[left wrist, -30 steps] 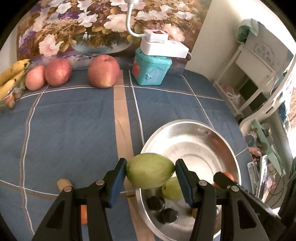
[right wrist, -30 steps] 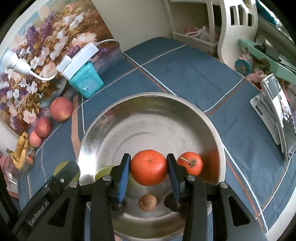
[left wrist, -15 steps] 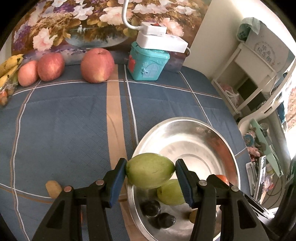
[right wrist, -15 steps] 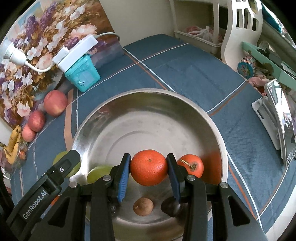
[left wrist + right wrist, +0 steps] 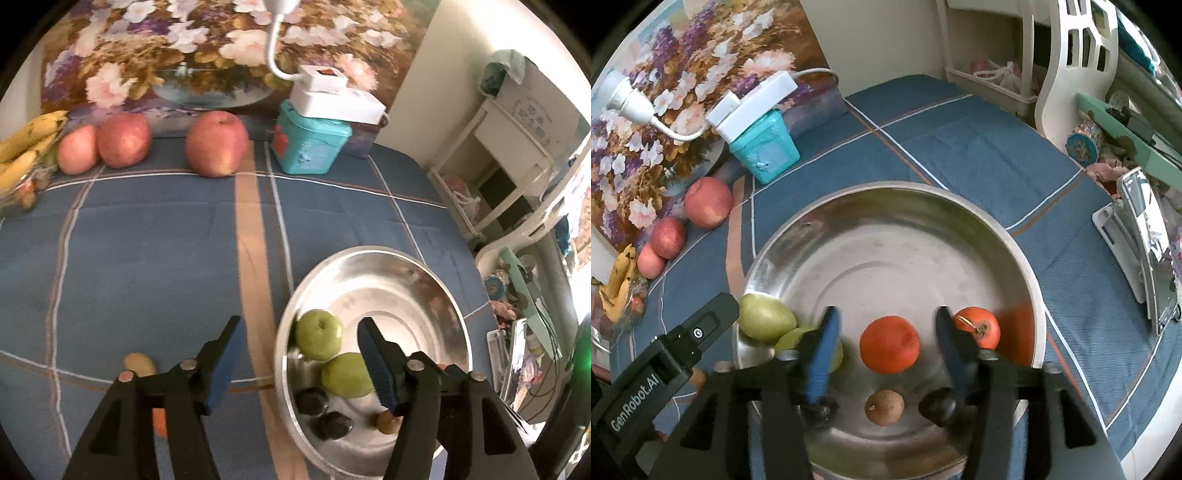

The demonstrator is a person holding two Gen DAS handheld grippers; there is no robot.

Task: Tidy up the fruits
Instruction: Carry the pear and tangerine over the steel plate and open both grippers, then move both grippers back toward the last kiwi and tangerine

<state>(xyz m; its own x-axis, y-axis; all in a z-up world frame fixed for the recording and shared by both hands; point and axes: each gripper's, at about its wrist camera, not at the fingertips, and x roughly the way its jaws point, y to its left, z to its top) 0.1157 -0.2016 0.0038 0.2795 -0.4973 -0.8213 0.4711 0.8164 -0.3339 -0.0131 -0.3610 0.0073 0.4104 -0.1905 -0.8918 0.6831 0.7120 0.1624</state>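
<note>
Left jaws: my left gripper [image 5: 299, 334] has just been opening; the jaws stand spread with nothing pinched, and the green fruit [image 5: 319, 334] I carried a second ago lies below the gap, free of the pads.
Right jaws: my right gripper [image 5: 886, 332] has also just been opening; the orange [image 5: 889, 344] sits between the pads but neither touches it.
Where the fruit lies: both are in the steel bowl [image 5: 960, 206], beside a second green fruit [image 5: 347, 374], a persimmon [image 5: 977, 328], dark plums [image 5: 313, 401] and a small brown fruit [image 5: 884, 407].
Handling, as I judge it: round, firm and smooth, so they will likely roll on the slick metal; grip across the widest middle, gently, since the skin bruises.
Farther out: three apples [image 5: 217, 144] and bananas [image 5: 26, 147] wait at the back of the blue checked worktop [image 5: 147, 251], by a teal tin [image 5: 308, 146].
Against before: both fruits were clamped then; now they are released.
</note>
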